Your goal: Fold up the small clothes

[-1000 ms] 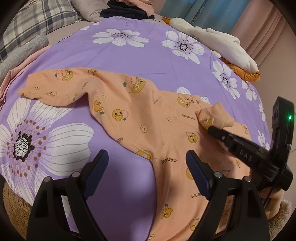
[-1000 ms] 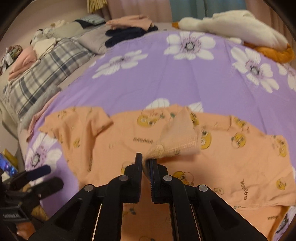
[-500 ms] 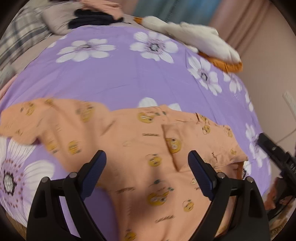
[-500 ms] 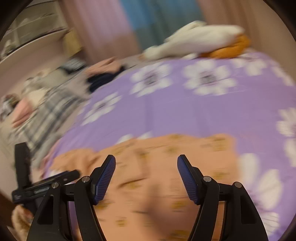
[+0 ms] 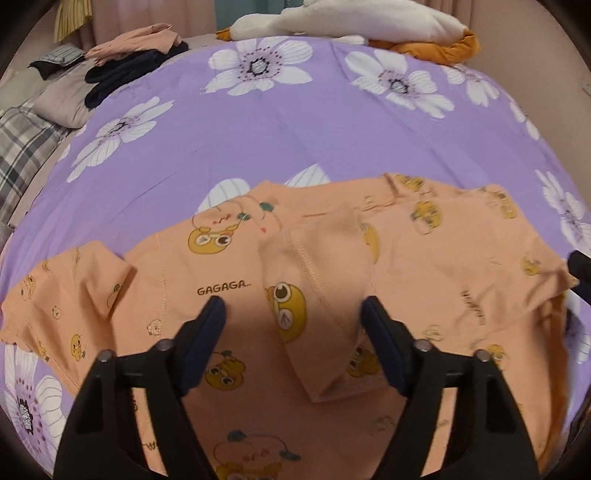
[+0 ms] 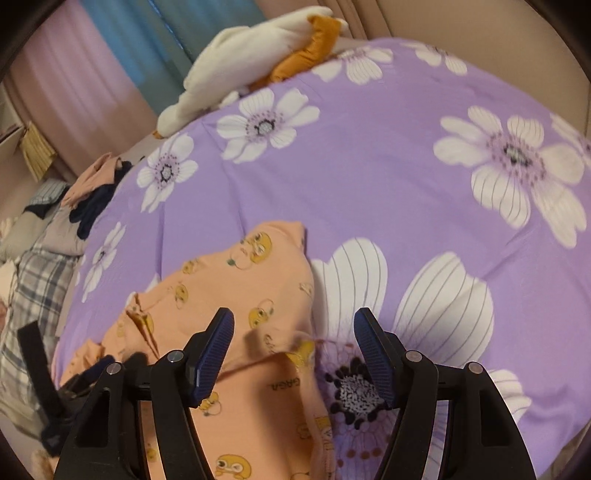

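A small orange garment (image 5: 424, 266) printed with yellow cartoon faces lies spread on the purple flowered bedcover (image 5: 295, 133). One sleeve (image 5: 325, 280) is folded inward across its body. My left gripper (image 5: 292, 306) hovers just over that folded sleeve. Its jaws are closing, the sleeve lies between them and the pads stand clear of the cloth. In the right wrist view my right gripper (image 6: 294, 317) is open above the garment's (image 6: 229, 280) right edge, half over orange cloth, half over a white flower, holding nothing.
A white and orange plush toy (image 5: 369, 22) lies at the bed's far edge. Folded pink and dark clothes (image 5: 136, 48) are stacked far left, beside a grey pillow and a plaid blanket (image 5: 18, 147). Curtains (image 6: 110, 55) hang behind the bed.
My right gripper let go of the sleeve, opened, and swung right to the garment's edge. My left gripper moved across to the folded sleeve, and its jaws have narrowed.
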`<state>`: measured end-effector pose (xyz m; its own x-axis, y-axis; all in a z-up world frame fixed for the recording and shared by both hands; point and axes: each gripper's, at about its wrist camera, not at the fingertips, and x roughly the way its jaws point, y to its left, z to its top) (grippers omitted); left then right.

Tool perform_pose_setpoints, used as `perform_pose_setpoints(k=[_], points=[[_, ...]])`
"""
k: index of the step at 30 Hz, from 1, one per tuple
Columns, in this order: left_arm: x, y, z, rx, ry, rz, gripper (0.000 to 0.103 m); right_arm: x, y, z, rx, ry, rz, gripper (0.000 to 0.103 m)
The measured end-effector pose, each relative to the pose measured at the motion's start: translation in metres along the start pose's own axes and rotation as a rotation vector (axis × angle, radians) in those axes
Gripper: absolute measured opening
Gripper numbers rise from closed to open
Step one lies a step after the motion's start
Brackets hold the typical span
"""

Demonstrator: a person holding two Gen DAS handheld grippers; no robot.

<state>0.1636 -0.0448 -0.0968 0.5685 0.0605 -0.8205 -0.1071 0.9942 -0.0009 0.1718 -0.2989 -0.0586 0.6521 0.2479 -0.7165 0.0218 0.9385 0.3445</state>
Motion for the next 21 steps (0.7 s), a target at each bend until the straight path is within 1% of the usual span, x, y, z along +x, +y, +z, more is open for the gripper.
perform_pose_setpoints(k=[2,4,6,9,10,11,13,15,16,17,18,19,20,21], points=[[0.001,0.008,0.000,-0.027,-0.010,-0.018,0.056,0.003,-0.002,-0.002,0.004,0.008,0.002,0.069],[-0.004,0.013,0.001,-0.045,-0.020,-0.031,0.050,0.002,-0.003,-0.006,0.000,0.010,-0.002,0.069],[-0.011,0.022,0.003,-0.081,-0.036,-0.028,0.049,0.000,-0.003,-0.007,-0.009,0.008,-0.002,0.069],[-0.025,0.039,0.003,-0.115,-0.102,0.022,0.047,-0.003,-0.003,-0.008,-0.019,-0.001,-0.001,0.069],[-0.027,0.045,0.002,-0.122,-0.112,0.035,0.047,-0.004,-0.003,-0.007,-0.022,-0.007,-0.003,0.069],[-0.026,0.051,0.002,-0.125,-0.103,0.040,0.047,-0.004,-0.003,-0.007,-0.024,-0.009,-0.006,0.069],[-0.020,0.064,0.000,-0.155,-0.045,0.036,0.047,-0.003,-0.003,-0.007,-0.018,-0.007,-0.008,0.069],[-0.019,0.075,-0.003,-0.203,-0.014,0.000,0.047,-0.002,-0.002,-0.008,-0.015,-0.002,0.001,0.069],[-0.022,0.079,-0.004,-0.223,-0.014,-0.031,0.047,-0.001,-0.002,-0.008,-0.016,0.000,0.001,0.069],[-0.028,0.079,-0.005,-0.239,-0.025,-0.067,0.049,-0.001,-0.001,-0.008,-0.019,0.001,0.001,0.069],[-0.034,0.076,-0.005,-0.238,-0.037,-0.092,0.050,-0.001,-0.001,-0.009,-0.023,0.001,-0.001,0.069],[-0.039,0.072,-0.005,-0.228,-0.047,-0.115,0.058,-0.001,-0.001,-0.009,-0.024,0.001,-0.004,0.069],[-0.045,0.063,-0.007,-0.207,-0.052,-0.146,0.069,-0.002,0.000,-0.009,-0.025,0.000,-0.006,0.069],[-0.048,0.053,-0.009,-0.182,-0.052,-0.179,0.072,-0.002,0.000,-0.009,-0.024,-0.001,-0.007,0.069]])
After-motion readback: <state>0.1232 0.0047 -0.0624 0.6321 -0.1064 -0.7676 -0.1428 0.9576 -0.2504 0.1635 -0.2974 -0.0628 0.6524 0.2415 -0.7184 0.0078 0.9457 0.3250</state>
